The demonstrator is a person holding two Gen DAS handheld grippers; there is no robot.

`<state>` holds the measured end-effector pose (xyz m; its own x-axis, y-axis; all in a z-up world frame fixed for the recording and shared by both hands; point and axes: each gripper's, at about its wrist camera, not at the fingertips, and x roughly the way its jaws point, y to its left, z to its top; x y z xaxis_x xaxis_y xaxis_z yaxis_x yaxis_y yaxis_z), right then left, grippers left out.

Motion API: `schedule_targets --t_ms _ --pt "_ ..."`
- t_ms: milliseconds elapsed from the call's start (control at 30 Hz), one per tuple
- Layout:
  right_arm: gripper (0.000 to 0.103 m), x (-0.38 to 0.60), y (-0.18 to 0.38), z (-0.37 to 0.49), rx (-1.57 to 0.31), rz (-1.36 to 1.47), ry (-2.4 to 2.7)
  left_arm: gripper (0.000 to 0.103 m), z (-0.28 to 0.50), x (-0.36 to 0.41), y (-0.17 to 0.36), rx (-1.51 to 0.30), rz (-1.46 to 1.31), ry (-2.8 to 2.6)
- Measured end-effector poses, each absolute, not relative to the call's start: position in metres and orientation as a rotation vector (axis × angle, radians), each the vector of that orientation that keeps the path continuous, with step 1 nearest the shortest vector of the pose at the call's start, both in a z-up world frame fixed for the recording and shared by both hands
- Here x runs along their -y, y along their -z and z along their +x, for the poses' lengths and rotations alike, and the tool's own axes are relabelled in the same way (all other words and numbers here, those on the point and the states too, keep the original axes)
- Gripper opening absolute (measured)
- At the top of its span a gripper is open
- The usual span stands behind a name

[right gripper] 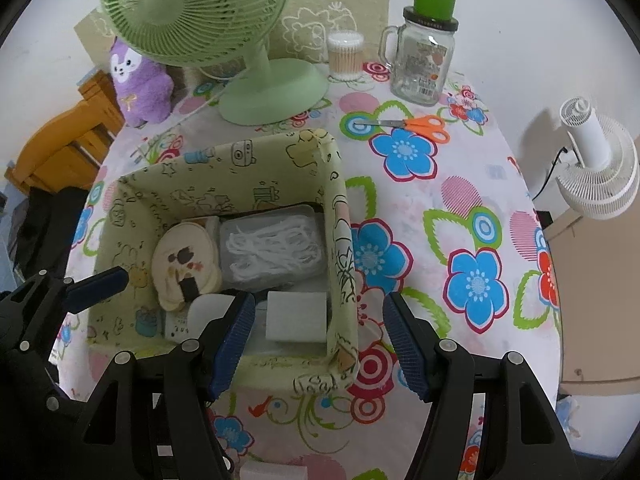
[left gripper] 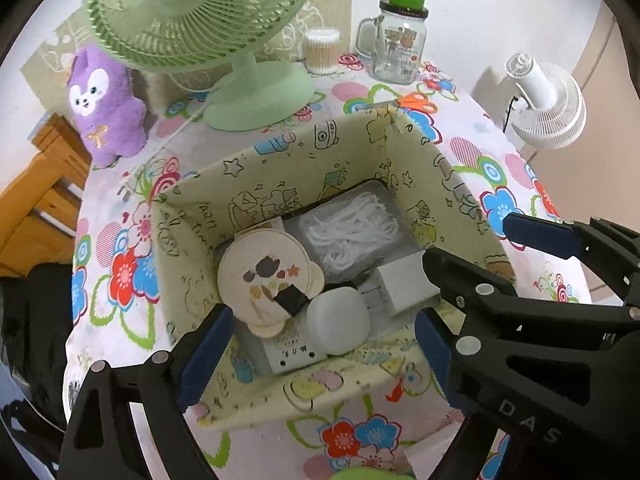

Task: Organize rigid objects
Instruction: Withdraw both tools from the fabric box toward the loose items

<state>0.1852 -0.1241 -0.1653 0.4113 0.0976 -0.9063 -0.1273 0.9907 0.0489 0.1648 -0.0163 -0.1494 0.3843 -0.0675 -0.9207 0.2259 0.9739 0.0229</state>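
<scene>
A pale green fabric box with doodle prints stands on the flowered tablecloth. In it lie a round beige disc, a clear case of white strands, a white block and a white rounded case. My left gripper hangs open over the box's near end, pads wide on either side of the rounded case and apart from it. My right gripper is open astride the box's right wall, one pad inside by the white block, the other outside; neither pad touches the wall.
Orange scissors lie behind the box. A glass jar with a green cup on it and a tub of cotton swabs stand at the back. A green fan, a purple plush and a white fan flank the table.
</scene>
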Motion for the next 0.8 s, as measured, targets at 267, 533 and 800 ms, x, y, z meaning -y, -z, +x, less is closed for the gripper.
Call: schedule_targets --t_ms 267,533,800 --pt "0.075 0.127 0.149 0.166 -1.096 -0.038 -0.167 0.097 0.141 0.019 0.133 -1.126 0.137 0.153" --pt "0.077 0.128 0.136 0.147 -1.064 -0.05 -0.195 0.098 0.118 0.018 0.119 -1.094 0.112 0.119" --pt "0.081 0.129 0.124 0.129 -1.033 -0.07 -0.224 0.102 0.097 0.019 0.107 -1.066 0.094 0.084"
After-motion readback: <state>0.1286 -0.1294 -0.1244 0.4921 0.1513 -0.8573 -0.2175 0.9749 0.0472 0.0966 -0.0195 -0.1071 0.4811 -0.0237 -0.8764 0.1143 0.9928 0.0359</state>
